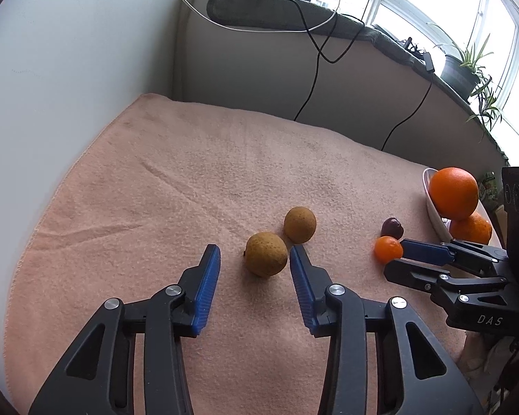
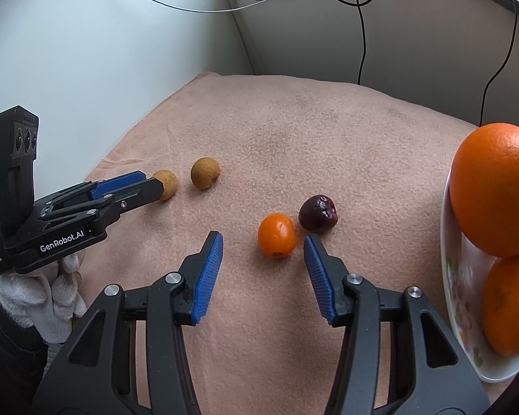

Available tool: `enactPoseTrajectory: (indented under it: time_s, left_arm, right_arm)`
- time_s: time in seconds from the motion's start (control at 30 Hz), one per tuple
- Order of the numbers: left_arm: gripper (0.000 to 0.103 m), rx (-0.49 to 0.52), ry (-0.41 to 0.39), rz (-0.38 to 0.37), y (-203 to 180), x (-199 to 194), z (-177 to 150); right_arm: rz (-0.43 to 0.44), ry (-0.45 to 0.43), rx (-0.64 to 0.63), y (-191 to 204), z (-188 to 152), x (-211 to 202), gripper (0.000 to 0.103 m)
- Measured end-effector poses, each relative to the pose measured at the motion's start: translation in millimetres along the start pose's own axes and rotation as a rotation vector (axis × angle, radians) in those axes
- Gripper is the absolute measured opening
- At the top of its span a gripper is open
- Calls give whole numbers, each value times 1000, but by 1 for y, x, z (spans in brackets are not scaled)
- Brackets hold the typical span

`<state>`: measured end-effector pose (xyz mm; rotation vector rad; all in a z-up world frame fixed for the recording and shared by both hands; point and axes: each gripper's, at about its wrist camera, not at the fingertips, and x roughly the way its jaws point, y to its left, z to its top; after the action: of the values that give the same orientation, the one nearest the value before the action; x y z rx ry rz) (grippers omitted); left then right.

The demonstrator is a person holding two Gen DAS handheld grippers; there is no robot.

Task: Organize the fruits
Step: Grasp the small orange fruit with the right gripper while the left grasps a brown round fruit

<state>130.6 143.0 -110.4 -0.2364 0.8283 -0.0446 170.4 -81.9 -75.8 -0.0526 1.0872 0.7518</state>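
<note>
Fruit lies scattered on a peach towel (image 1: 176, 180) spread over the worktop. The left gripper (image 1: 255, 259) points down at the near one of 2 brown fruits (image 1: 266, 258); its jaws stand open on either side of that fruit, the right pad just beside the skin, the left pad apart from it. The second brown fruit (image 1: 300, 224) sits just behind, close to the first. The right gripper (image 2: 263, 246) has its jaws open around a kumquat (image 2: 276, 235), neither pad pressing on it. A dark plum (image 2: 318, 213) lies just beside the kumquat (whether they touch I cannot tell). At the towel's right edge a white plate (image 2: 458, 287) carries 2 oranges (image 2: 498, 186), one stacked on the other. A gloved hand (image 2: 45, 297) holds the left gripper's handle.
</note>
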Motion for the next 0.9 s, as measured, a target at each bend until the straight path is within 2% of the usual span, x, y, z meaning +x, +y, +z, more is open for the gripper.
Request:
enactPoseTrajectory:
  time_s: [0.17, 0.27, 0.37, 0.43, 0.63, 0.9]
  left_arm:
    - [38, 8, 13, -5, -2, 5, -2]
    - [38, 6, 20, -11, -1, 8, -1]
    - [37, 1, 22, -15, 0, 8, -1]
    - [32, 3, 21, -18, 0, 8, -2]
    - [25, 12, 17, -25, -3, 8, -1]
    - [24, 11, 8, -23, -5, 5, -2]
  right_arm:
    - [0, 9, 6, -2, 2, 4, 51]
    - [-4, 16, 4, -3, 4, 7, 42]
    - [-8, 22, 3, -3, 5, 9, 41]
    - [-11, 21, -3, -2, 5, 9, 40]
    - [-5, 26, -3, -5, 5, 10, 26]
    - [5, 19, 0, -5, 4, 7, 24]
